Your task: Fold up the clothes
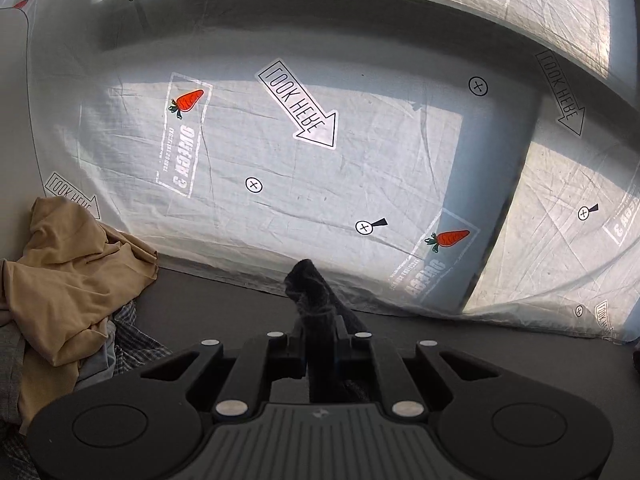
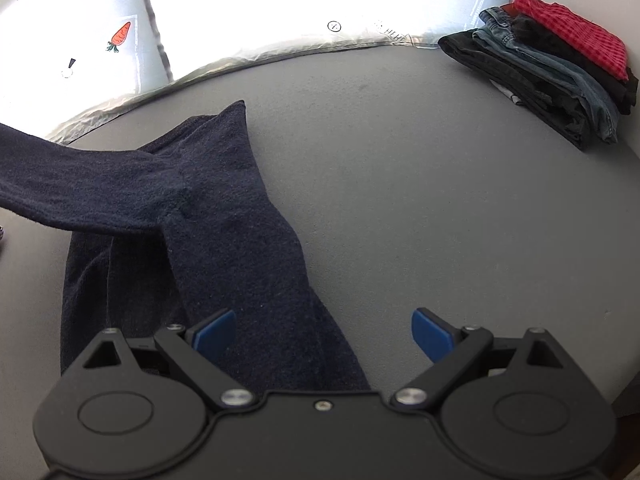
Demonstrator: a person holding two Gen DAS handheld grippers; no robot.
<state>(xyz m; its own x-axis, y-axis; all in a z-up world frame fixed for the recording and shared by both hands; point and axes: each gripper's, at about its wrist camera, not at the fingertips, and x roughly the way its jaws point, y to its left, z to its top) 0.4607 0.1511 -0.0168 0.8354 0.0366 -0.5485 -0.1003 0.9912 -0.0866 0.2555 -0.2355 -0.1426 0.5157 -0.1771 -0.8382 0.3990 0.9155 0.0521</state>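
Observation:
A dark navy garment lies on the grey table, with one long part lifted and stretched off to the left edge of the right wrist view. My right gripper is open just above its near end, the blue pads apart and holding nothing. In the left wrist view my left gripper is shut on a bunched end of the navy garment, which sticks up between the fingers.
A heap of unfolded clothes, tan cloth on top of checked fabric, lies at the left. A folded stack of dark, denim and red checked clothes sits at the far right. A printed white sheet hangs behind the table.

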